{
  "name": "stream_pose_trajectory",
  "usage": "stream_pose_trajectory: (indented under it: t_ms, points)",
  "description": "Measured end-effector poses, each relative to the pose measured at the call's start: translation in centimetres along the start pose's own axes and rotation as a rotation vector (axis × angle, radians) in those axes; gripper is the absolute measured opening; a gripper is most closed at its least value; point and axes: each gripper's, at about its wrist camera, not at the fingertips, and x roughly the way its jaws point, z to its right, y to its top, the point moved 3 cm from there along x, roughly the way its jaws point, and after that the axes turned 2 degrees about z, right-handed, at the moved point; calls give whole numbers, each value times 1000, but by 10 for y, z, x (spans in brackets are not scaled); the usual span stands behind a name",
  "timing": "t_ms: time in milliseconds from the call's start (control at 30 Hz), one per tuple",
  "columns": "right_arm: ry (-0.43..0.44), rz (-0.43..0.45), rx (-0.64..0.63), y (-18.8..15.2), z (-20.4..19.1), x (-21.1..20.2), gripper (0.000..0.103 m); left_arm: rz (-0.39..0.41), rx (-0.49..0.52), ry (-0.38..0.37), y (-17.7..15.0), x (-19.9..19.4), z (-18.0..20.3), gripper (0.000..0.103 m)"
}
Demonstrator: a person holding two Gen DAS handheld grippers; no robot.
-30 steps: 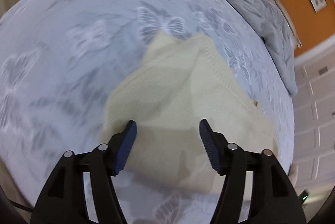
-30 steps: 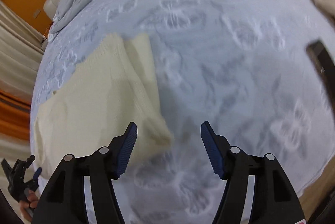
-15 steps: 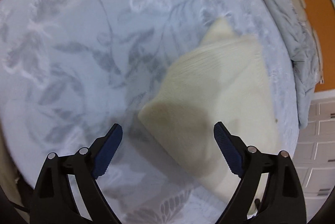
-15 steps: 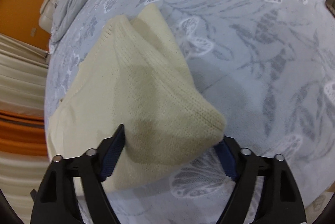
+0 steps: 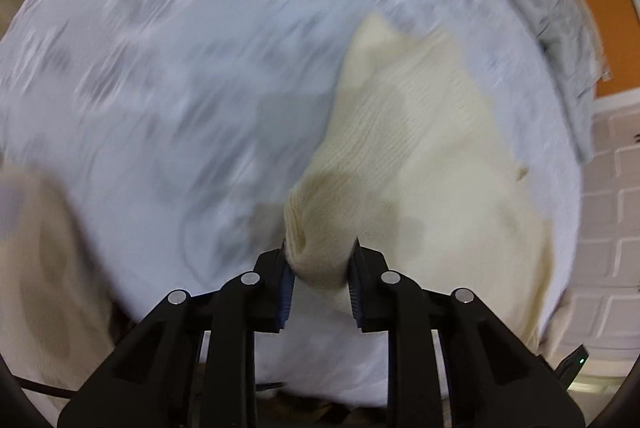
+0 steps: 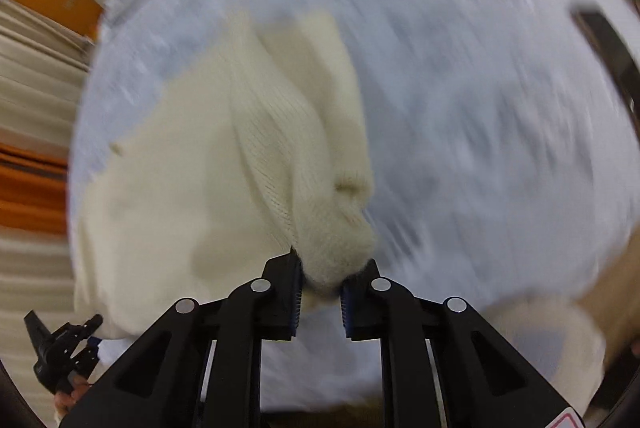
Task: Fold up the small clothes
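A cream knit garment [image 5: 416,156] lies on a pale blue bedspread [image 5: 168,76] with butterfly print. My left gripper [image 5: 320,268] is shut on its near left corner, which bunches between the jaws. My right gripper [image 6: 322,276] is shut on the near right corner of the same garment [image 6: 224,164]. Both corners are lifted off the bed. The left gripper [image 6: 60,348] also shows at the lower left of the right wrist view. Both views are blurred by motion.
A grey duvet [image 5: 560,28] is bunched along the far side of the bed by an orange wall. White drawers [image 5: 612,188] stand at the right. A dark object [image 6: 608,44] lies at the bed's right side. Beige curtains [image 6: 36,76] hang left.
Both grippers were open above the garment; they came down onto its near corners and closed on them. The corners now rise off the bed.
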Motion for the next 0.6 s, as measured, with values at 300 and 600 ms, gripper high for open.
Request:
stream_pose_trajectory:
  t_ms: [300,600]
  points:
    - [-61,254,-155,61,-37,-60,55,341,151,74,34,-67,40,84]
    - [28,108,-129,132,-95,39,11,137,226,18,100,35,101,26]
